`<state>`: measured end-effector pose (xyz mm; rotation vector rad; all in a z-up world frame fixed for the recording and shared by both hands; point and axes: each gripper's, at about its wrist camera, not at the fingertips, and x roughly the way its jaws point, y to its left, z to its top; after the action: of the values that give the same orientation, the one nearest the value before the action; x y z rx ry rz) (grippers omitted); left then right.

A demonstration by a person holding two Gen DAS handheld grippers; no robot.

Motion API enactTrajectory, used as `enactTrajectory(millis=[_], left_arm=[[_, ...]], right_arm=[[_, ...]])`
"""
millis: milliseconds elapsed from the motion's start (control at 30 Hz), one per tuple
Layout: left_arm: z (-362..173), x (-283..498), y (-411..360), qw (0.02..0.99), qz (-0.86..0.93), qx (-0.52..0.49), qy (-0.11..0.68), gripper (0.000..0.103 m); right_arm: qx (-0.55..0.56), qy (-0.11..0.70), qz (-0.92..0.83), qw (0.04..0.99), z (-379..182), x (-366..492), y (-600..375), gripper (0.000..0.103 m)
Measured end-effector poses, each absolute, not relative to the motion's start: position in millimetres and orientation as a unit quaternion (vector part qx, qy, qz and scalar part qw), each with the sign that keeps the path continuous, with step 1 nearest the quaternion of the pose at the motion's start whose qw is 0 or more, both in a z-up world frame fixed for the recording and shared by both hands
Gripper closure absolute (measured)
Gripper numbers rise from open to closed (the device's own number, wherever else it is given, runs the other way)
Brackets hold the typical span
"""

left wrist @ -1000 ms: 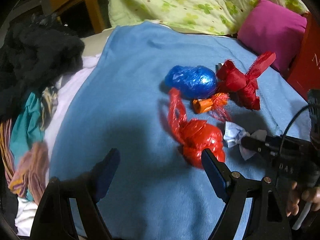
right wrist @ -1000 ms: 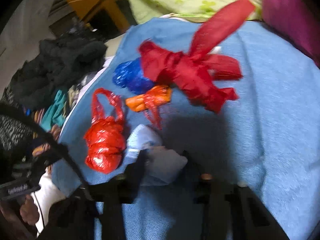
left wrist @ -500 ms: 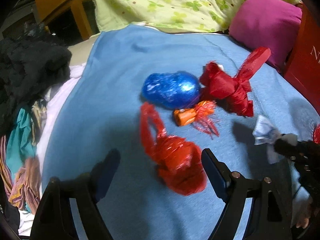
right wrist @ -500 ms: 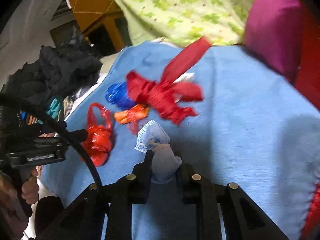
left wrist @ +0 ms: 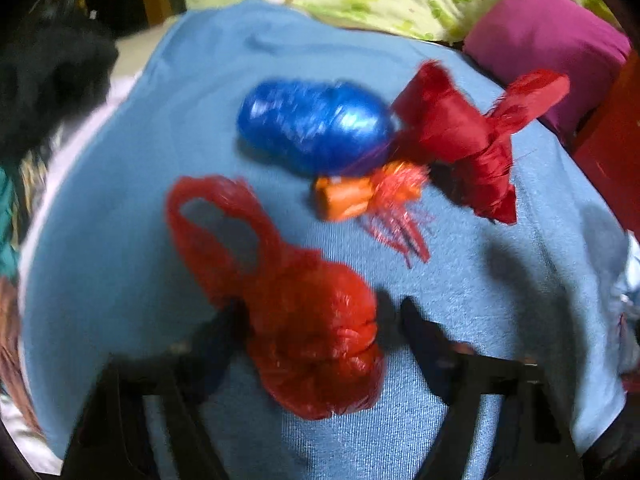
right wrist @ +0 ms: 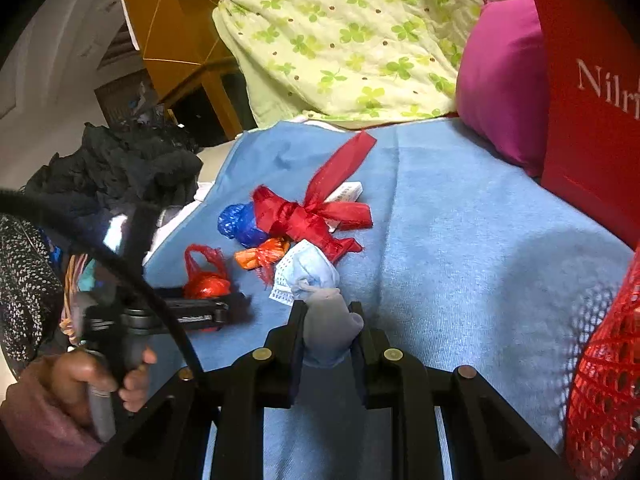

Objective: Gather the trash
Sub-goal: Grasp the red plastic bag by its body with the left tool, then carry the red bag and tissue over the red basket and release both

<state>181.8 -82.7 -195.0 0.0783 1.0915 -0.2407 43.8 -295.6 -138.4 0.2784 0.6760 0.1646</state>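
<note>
Four scraps of trash lie clustered on the blue blanket (right wrist: 460, 240): one knotted red bag (left wrist: 312, 332), one blue bag (left wrist: 316, 128), one small orange wrapper (left wrist: 348, 198) and one red ribbon bundle (left wrist: 460, 136). A fifth piece, a crumpled pale blue face mask (right wrist: 316, 280), is pinched tight in the right tongs (right wrist: 326, 320), lifted off the blanket. The left tongs (left wrist: 316, 316) are closing with the red bag between their fingers; blur hides whether they press it yet. Only the right view shows a red mesh basket (right wrist: 600, 380) at four o'clock, contents hidden, a red carton (right wrist: 592, 92) at two o'clock, and a hand (right wrist: 92, 380) gripping the left tool.
</note>
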Motion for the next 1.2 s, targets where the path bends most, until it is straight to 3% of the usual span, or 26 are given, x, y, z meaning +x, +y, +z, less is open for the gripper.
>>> enactTrajectory(millis=[200,433,833,1200], left_arm=[[-170.8,168.8,-65.3,0.859,-0.119,0.011,0.498,0.055],[-107.7,114.8,-58.1,0.886,-0.148,0.008,0.439,0.056],[-14.7,26.8,-102.5,0.928,-0.169,0.074,0.323,0.055],[28.4,-20.8,-148.3,0.938,-0.201,0.119,0.257,0.055]], right_arm=[[0.133,0.302,0.08,0.941,-111.4,19.9,-294.9,0.081],[0.134,0.25,0.075,0.956,-69.6,-20.9,-298.5,0.081],[0.134,0.184,0.055,0.972,-18.4,-89.3,-319.6,0.081],[0.151,0.143,0.026,0.978,3.6,-132.3,-357.3,0.081]])
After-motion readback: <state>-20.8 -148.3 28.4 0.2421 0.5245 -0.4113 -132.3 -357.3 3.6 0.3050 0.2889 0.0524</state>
